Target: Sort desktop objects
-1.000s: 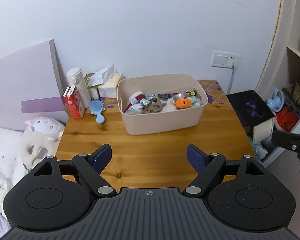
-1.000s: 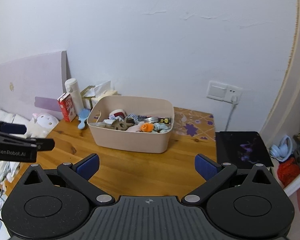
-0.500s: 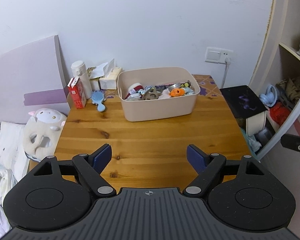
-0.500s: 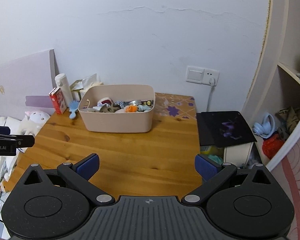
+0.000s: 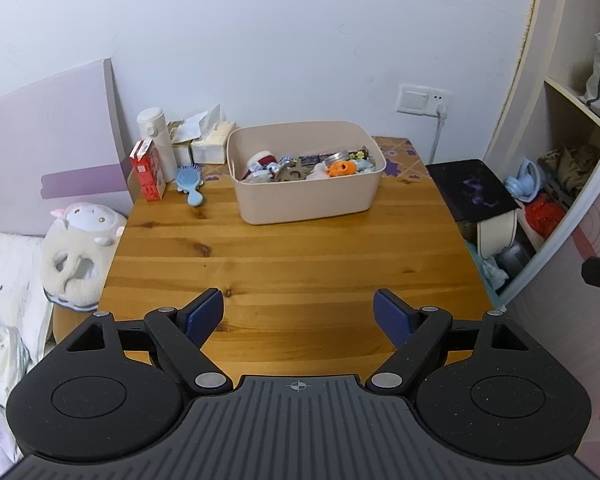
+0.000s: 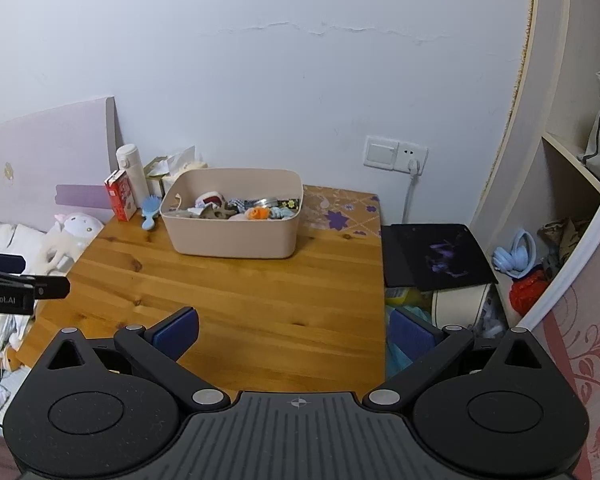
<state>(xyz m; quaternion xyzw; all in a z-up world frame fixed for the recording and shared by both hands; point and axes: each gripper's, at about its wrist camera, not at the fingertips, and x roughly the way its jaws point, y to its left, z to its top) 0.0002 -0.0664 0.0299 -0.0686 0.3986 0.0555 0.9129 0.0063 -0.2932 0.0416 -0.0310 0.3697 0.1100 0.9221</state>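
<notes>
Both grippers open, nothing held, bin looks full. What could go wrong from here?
1. The beige bin is already piled with small items, so reaching in for one, like the orange toy, may snag or drag its neighbours.
2. The blue hairbrush lies close beside the red carton and the upright white bottle; a wide approach with the open left gripper might knock them over.
3. The right gripper hangs over the table's right edge; anything dropped there may fall into the floor clutter.

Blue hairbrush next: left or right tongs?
Left, probably. The blue hairbrush lies left of the beige bin, on the left tongs' side; the right tongs would have to cross in front of the bin. Both are open and empty.
</notes>
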